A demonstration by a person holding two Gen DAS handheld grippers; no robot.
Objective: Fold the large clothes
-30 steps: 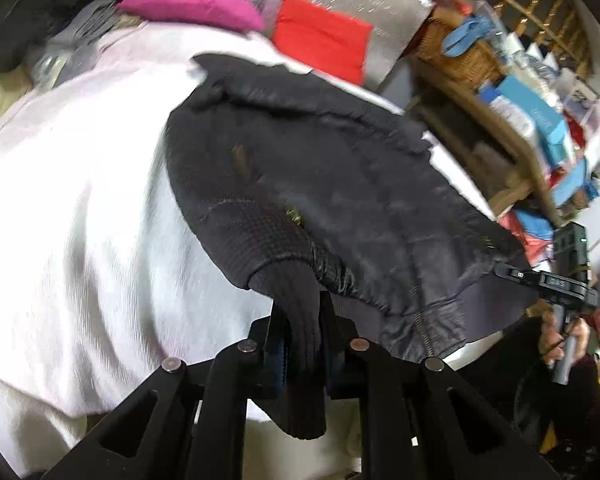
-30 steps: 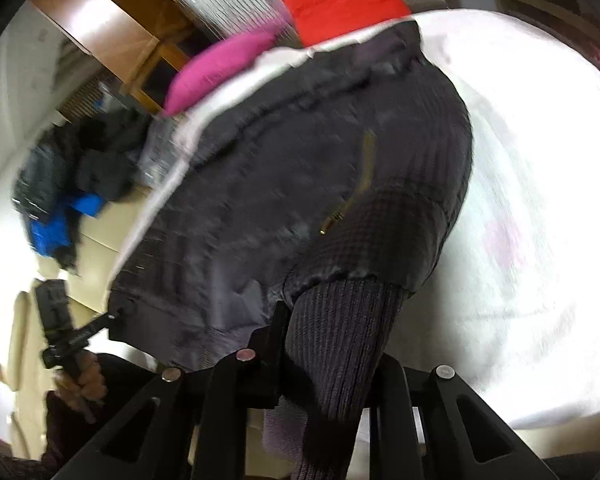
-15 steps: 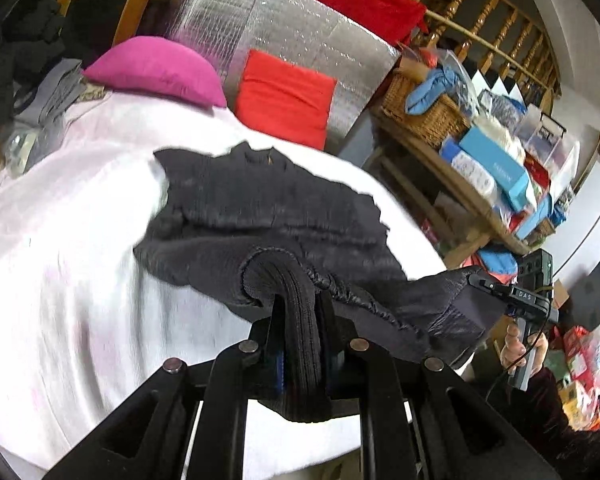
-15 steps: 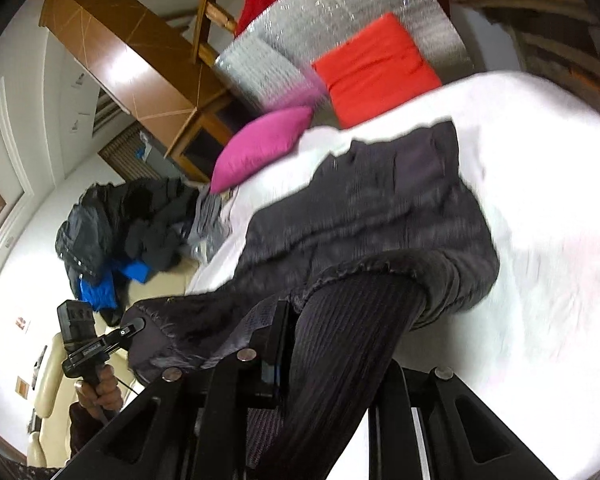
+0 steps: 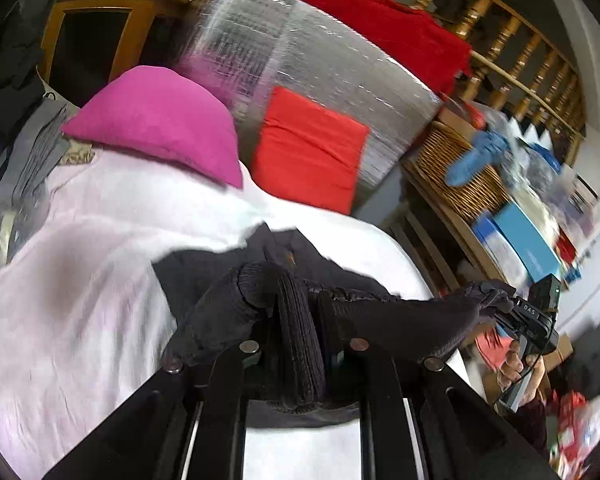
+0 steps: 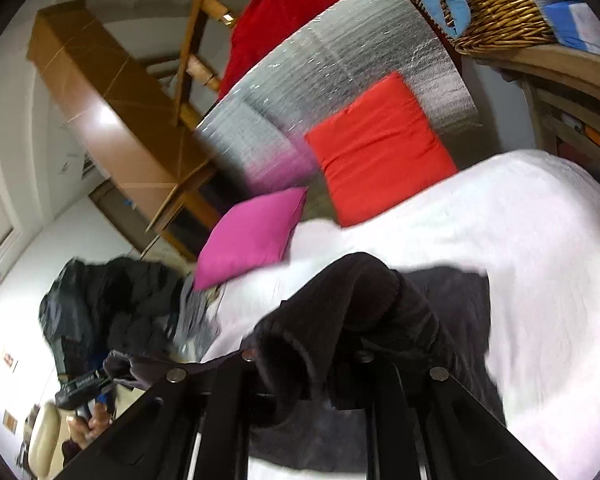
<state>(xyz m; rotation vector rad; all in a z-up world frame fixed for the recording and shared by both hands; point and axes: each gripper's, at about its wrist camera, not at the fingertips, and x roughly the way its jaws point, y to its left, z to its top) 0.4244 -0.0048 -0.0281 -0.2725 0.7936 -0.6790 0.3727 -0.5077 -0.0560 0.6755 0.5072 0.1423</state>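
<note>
A dark grey jacket (image 5: pixel 228 312) with ribbed cuffs hangs bunched between my two grippers above a white bed (image 5: pixel 80 280). My left gripper (image 5: pixel 296 320) is shut on one ribbed cuff, which droops over its fingers. In the same view, at the right, my right gripper (image 5: pixel 512 316) pinches the jacket's other end, with a hand (image 5: pixel 516 364) on its grip. In the right wrist view the jacket (image 6: pixel 452 304) drapes over my right gripper (image 6: pixel 332 344), whose jaws are closing tighter on the ribbed cuff between them. My left gripper (image 6: pixel 88 384) shows at lower left.
A pink pillow (image 5: pixel 160 120) and a red cushion (image 5: pixel 312 152) lie at the bed's far end against a silver foil panel (image 5: pixel 300 60). A wicker basket (image 5: pixel 460 168) sits on cluttered shelves at the right. Dark clothes (image 6: pixel 112 300) are piled beside the bed.
Both grippers have risen and drawn back with the jacket. It lay spread over the bed; now it is lifted and bunched, and more white bed shows.
</note>
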